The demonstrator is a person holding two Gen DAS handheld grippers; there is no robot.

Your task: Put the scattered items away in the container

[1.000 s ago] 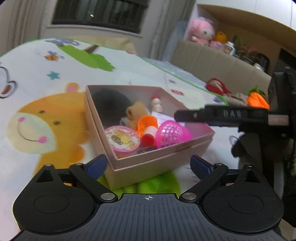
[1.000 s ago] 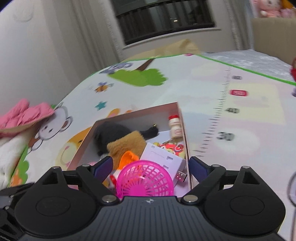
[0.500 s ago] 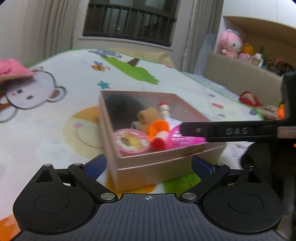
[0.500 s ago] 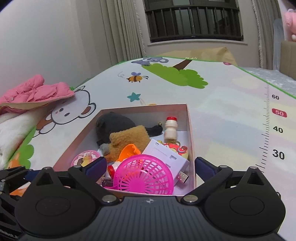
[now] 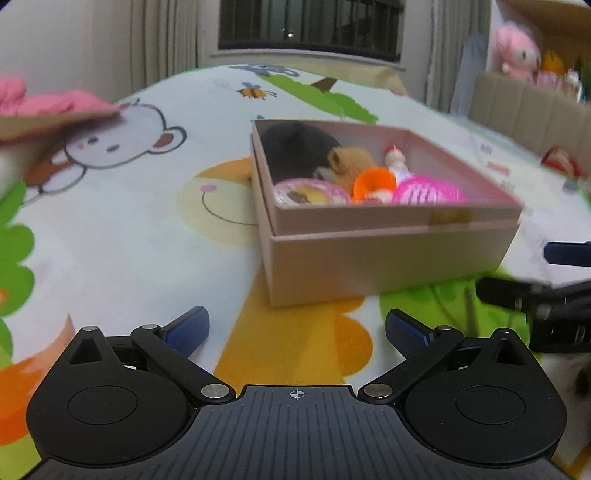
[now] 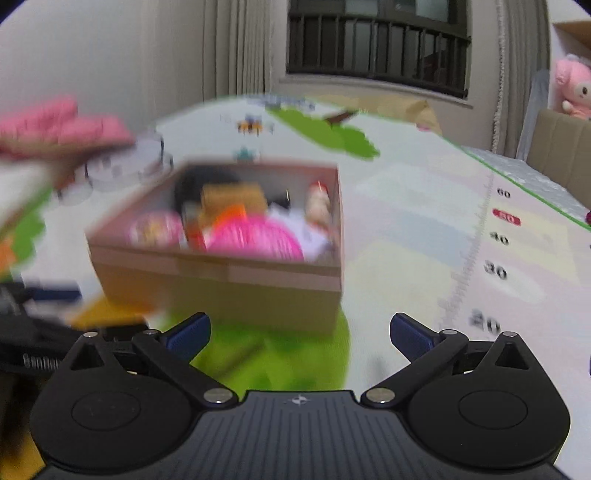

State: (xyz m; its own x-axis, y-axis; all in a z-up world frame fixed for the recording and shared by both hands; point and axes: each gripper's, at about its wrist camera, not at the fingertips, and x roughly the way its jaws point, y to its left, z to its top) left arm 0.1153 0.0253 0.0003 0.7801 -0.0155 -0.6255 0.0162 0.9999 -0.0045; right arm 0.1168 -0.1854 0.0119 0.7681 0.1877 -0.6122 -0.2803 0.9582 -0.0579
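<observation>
L gripper [image 5: 295, 328] & R gripper [image 6: 299, 328]: jaws just widened, both gaping, nothing btwn them. Ahead, apart from both, pale pink square cardboard box [image 5: 388, 258] sits on cartoon-print play mat [image 5: 129, 229], w/ pink plastic mesh basket [image 5: 428, 192], orange cup [image 5: 373, 179], brown plush [image 5: 351, 160] inside.

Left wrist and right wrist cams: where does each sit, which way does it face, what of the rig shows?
Left wrist: on the left gripper, looking forward and down over the play mat at the pink box; its own open blue fingertips show, plus the right gripper at the right edge.
Right wrist: on the right gripper, facing the same box from its other near corner, blurred; open fingertips show, the left gripper at the left edge.
Shared: box, mat, window, pink plush.
</observation>
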